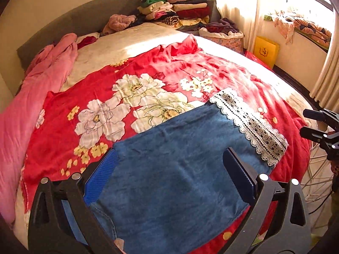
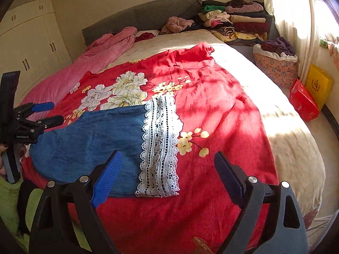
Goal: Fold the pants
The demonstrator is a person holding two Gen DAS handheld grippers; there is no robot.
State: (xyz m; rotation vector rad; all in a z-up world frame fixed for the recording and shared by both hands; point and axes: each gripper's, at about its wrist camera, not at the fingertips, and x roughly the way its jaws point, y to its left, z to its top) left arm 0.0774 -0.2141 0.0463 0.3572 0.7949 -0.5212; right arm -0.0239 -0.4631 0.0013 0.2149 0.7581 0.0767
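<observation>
Blue denim pants [image 1: 173, 165] with a white lace hem [image 1: 250, 122] lie flat on a red floral blanket [image 1: 101, 97] on the bed. My left gripper [image 1: 169, 158] is open and empty, its fingers spread just above the waist end of the pants. It also shows in the right wrist view [image 2: 47, 113] at the left edge. My right gripper [image 2: 167, 160] is open and empty above the lace hem [image 2: 161, 146] end of the pants [image 2: 93, 139]. It appears at the right edge of the left wrist view [image 1: 313, 124].
A pink quilt [image 1: 38, 89] lies along the bed's left side. Stacks of folded clothes [image 1: 178, 6] sit by the grey headboard [image 2: 144, 14]. A floral basket [image 2: 275, 67], a red box [image 2: 303, 103] and a yellow bag [image 2: 317, 84] stand beside the bed on the right.
</observation>
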